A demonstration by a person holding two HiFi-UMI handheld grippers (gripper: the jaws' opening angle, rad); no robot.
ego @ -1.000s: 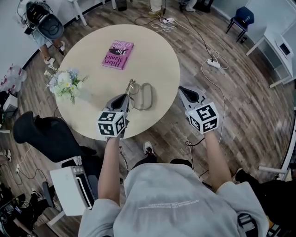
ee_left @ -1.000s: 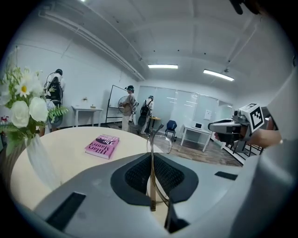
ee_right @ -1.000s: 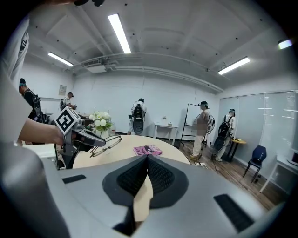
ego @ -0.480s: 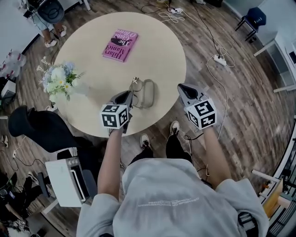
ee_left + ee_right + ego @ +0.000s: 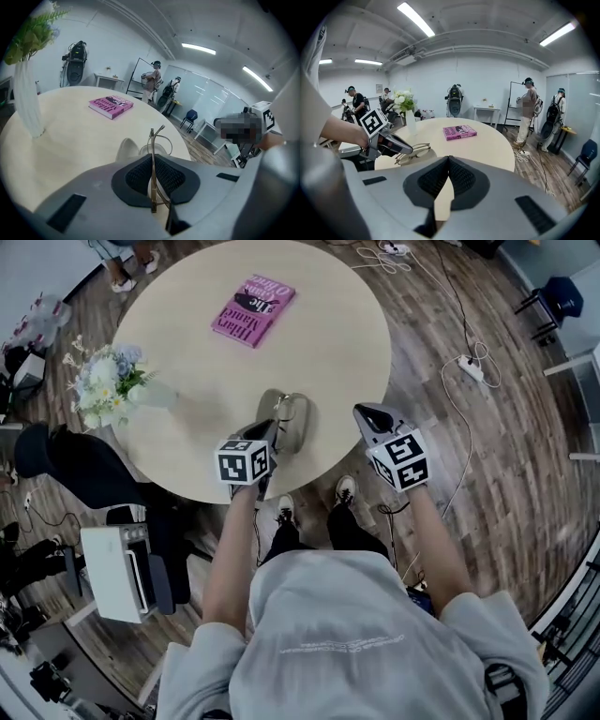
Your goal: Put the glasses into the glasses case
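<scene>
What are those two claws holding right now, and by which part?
The left gripper pinches the glasses by one end of their thin metal frame. The right gripper holds nothing.

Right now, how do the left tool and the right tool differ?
The left tool is shut on the thin gold wire-framed glasses; the right tool is shut with nothing between its jaws. The left tool is right at the beige oval glasses case on the round pale table; the right tool is out by the table's edge, apart from the case. Both carry a marker cube.
</scene>
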